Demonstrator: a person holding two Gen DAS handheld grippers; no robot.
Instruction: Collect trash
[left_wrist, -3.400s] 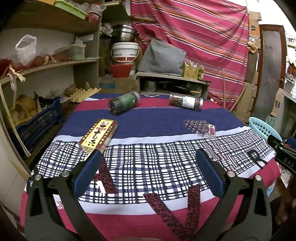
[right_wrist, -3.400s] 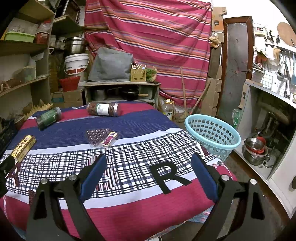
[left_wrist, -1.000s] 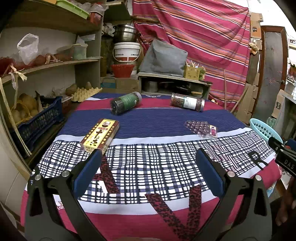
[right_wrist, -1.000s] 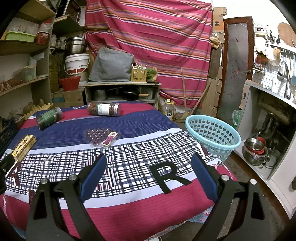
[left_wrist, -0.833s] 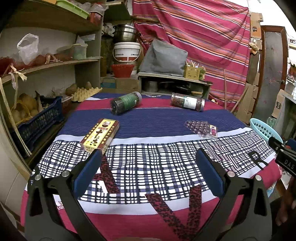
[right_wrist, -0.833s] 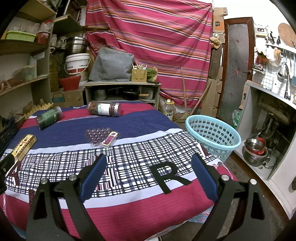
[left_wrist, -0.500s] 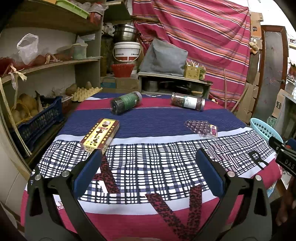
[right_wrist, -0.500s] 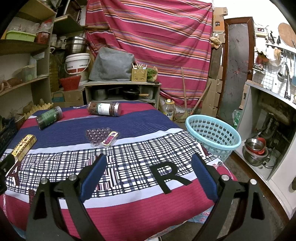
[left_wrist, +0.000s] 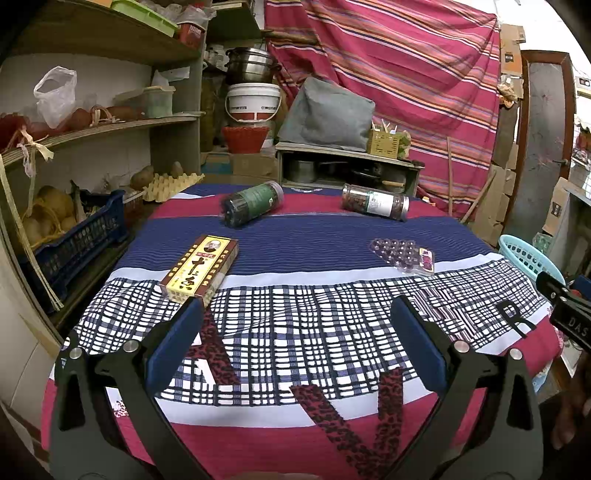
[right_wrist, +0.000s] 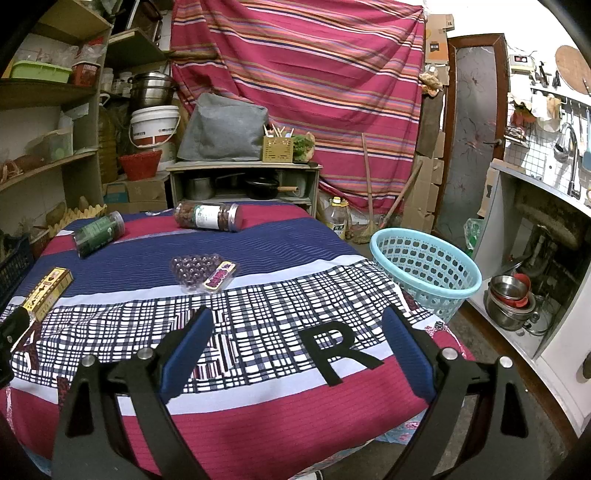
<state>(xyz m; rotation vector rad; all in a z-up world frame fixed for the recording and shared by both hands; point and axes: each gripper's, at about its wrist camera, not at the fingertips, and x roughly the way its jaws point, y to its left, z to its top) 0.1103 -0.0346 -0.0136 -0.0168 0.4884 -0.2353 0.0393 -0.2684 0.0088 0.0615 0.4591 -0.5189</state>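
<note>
We are holding the left gripper (left_wrist: 295, 339) low over the near edge of the table, its jaws spread wide and gripping nothing, and we are holding the right gripper (right_wrist: 295, 343) the same way, jaws wide apart and empty above the black letter R (right_wrist: 338, 350) on the tablecloth (right_wrist: 258, 398). The trash is lying on the cloth ahead of us: a yellow and red carton (left_wrist: 201, 271) is sitting just beyond the left gripper's left finger, a blister tray of dark round pieces (right_wrist: 203, 273) is resting near the middle, and two jars are lying on their sides toward the far edge, a green-labelled jar (left_wrist: 253, 208) on the left and a white-labelled jar (left_wrist: 375, 206) on the right. A light blue basket (right_wrist: 424, 269) is standing off the table's right edge, just beside it.
</note>
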